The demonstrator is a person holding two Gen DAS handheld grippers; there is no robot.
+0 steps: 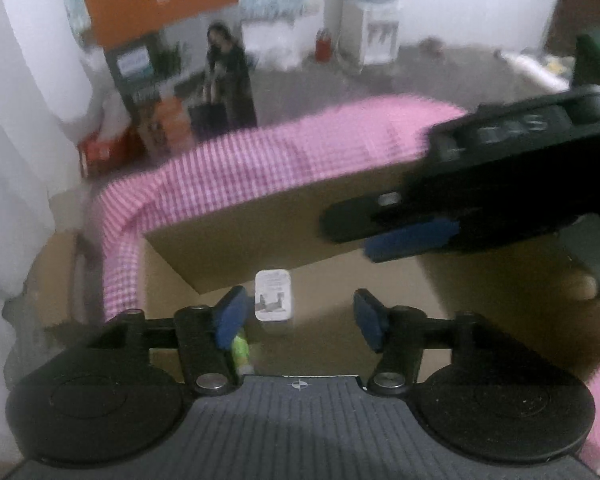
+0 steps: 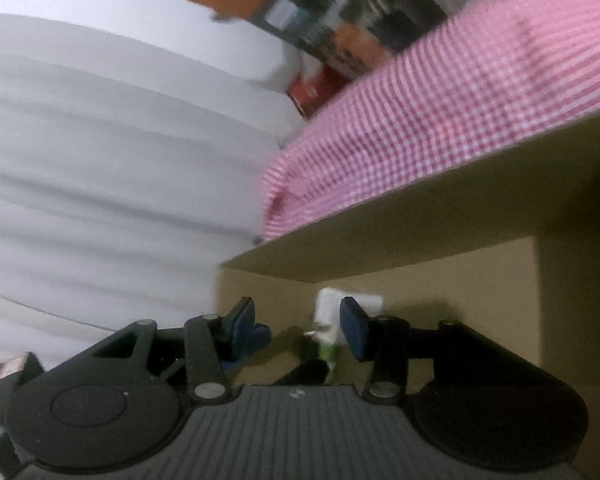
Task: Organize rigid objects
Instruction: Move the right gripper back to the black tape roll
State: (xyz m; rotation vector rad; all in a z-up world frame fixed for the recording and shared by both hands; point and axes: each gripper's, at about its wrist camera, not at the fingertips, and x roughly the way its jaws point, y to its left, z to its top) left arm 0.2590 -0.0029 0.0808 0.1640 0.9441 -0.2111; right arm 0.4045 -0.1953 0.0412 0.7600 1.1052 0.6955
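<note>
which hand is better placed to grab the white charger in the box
Left. The left hand-held gripper is open with the white charger centred just ahead between its fingers. The right hand-held gripper is also open, but the charger sits off toward one finger.

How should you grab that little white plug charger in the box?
Grip the white charger across its two long flat sides, coming straight down from above. It seems to lie flat on the cardboard box floor, label up, so only those side faces are free. The prong end in the right wrist view is too thin to pinch.
</note>
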